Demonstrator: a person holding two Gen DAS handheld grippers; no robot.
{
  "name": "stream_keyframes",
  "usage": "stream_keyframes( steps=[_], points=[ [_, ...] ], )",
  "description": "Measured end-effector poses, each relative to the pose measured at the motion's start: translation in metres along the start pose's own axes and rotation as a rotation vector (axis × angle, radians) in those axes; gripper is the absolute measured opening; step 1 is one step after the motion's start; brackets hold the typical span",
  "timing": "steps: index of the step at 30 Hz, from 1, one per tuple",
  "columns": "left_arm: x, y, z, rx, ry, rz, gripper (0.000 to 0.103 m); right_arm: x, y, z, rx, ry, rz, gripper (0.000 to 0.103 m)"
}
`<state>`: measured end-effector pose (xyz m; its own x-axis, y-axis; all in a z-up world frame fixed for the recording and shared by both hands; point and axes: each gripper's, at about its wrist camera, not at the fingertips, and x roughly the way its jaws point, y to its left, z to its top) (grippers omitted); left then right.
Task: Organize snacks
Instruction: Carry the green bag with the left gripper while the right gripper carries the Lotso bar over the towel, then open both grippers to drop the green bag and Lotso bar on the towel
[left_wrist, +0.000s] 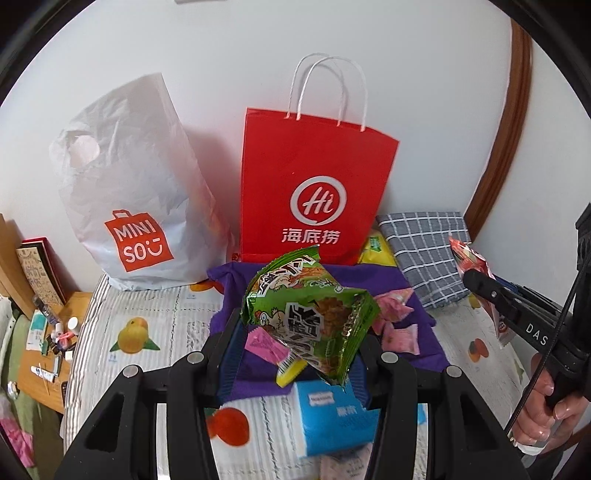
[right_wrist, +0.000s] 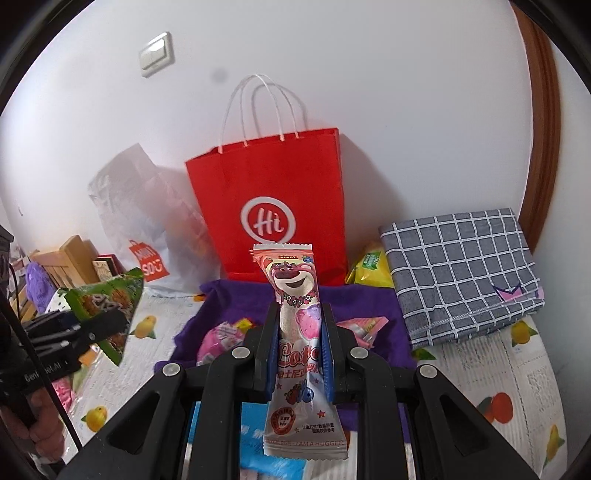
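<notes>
I am holding 2 snacks above the bed. My left gripper (left_wrist: 295, 328) is clamping its jaws on a crumpled green snack packet (left_wrist: 314, 314), which is hanging in the air over the purple cloth (left_wrist: 236, 373) at 6 o'clock from the red paper bag (left_wrist: 314, 184). My right gripper (right_wrist: 299, 325) is pinching a long pink bear-print snack stick (right_wrist: 295, 295) upright, jaws pressed tight against its sides, directly in front of the same red bag. The white Miniso bag (left_wrist: 129, 206) is leaning on the wall at 9 o'clock from the red one; a folded grey checked cloth (right_wrist: 461, 273) is lying at 3 o'clock. Small pink candies (left_wrist: 395, 321) are lying loose on the purple cloth, and a blue box (left_wrist: 332, 417) is sitting just below my left jaws.
</notes>
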<state>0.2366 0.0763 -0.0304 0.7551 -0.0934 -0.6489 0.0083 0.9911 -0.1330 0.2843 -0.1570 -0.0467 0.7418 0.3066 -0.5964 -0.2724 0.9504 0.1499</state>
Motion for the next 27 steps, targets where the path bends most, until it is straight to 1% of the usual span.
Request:
stream_keyframes(
  steps=[4, 8, 11, 13, 16, 18, 22, 27],
  points=[
    [0.019, 0.01, 0.008, -0.011, 0.017, 0.009, 0.047, 0.028, -0.012, 0.0, 0.012, 0.048, -0.006, 0.019],
    [0.041, 0.019, 0.016, -0.033, 0.036, -0.012, 0.047, 0.048, -0.02, 0.005, 0.025, 0.091, 0.013, 0.019],
    [0.052, 0.023, 0.021, -0.043, 0.042, -0.006, 0.047, 0.064, -0.021, 0.012, 0.028, 0.111, 0.035, 0.019],
    [0.063, 0.025, 0.023, -0.047, 0.053, -0.009, 0.047, 0.074, -0.021, 0.011, 0.022, 0.121, 0.043, 0.02],
    [0.082, 0.027, 0.023, -0.047, 0.09, -0.011, 0.047, 0.092, -0.018, 0.003, -0.003, 0.165, 0.057, 0.02],
    [0.098, 0.027, 0.022, -0.037, 0.119, -0.008, 0.047, 0.107, -0.014, -0.002, -0.031, 0.212, 0.057, 0.02],
    [0.121, 0.032, 0.017, -0.033, 0.16, -0.007, 0.047, 0.127, -0.008, -0.013, -0.074, 0.265, 0.063, 0.02],
    [0.145, 0.041, 0.014, -0.036, 0.204, 0.008, 0.047, 0.151, -0.005, -0.03, -0.09, 0.343, 0.089, 0.02]
  ],
)
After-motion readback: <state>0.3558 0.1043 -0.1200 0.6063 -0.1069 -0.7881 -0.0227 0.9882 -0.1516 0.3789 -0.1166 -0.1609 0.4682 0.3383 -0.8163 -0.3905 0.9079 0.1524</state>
